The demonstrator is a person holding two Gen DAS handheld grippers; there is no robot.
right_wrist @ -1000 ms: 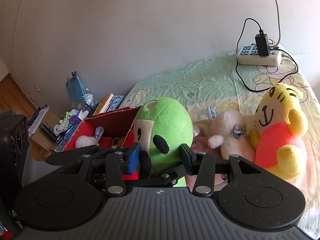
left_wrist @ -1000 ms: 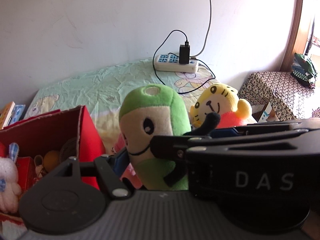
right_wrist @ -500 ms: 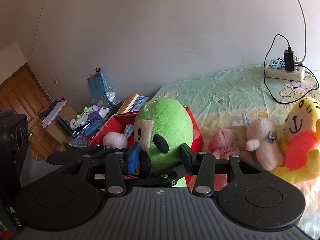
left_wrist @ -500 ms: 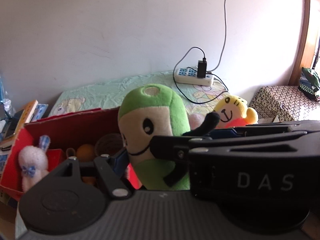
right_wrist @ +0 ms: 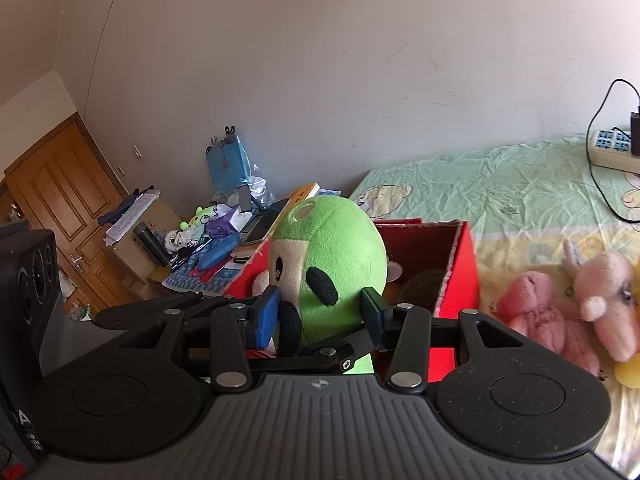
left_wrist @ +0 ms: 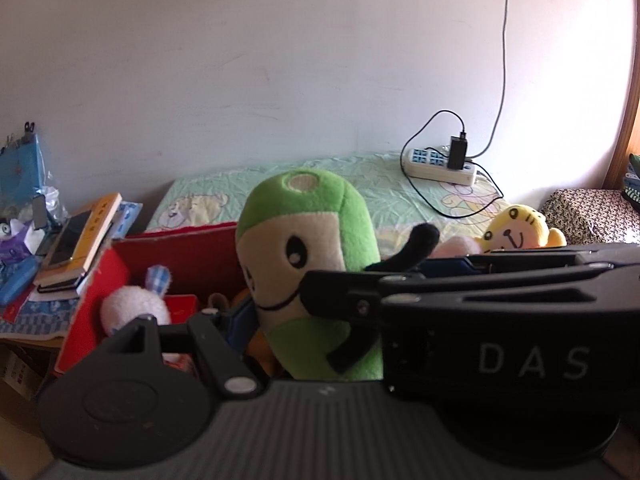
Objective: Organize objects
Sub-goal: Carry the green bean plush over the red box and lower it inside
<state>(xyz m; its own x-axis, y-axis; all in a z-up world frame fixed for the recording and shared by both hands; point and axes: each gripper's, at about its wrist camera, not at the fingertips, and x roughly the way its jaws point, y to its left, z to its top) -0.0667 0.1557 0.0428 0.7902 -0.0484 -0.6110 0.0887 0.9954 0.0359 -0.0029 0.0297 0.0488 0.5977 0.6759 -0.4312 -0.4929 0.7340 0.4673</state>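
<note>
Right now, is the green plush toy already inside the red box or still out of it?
Out. The green plush toy is upright, clamped between both grippers in front of the red box.

Green and cream plush toy (left_wrist: 308, 248) with black eyes and black arms. Red cardboard box (right_wrist: 460, 264). Pale green bedsheet (right_wrist: 500, 184) printed with cartoon bears. Yellow tiger plush (left_wrist: 518, 230), orange below. Two pink soft toys (right_wrist: 540, 312). White rabbit toy (left_wrist: 134, 306) with a blue-checked ear. White power strip (left_wrist: 438, 164), black cable. Brown wooden door (right_wrist: 68, 208).
</note>
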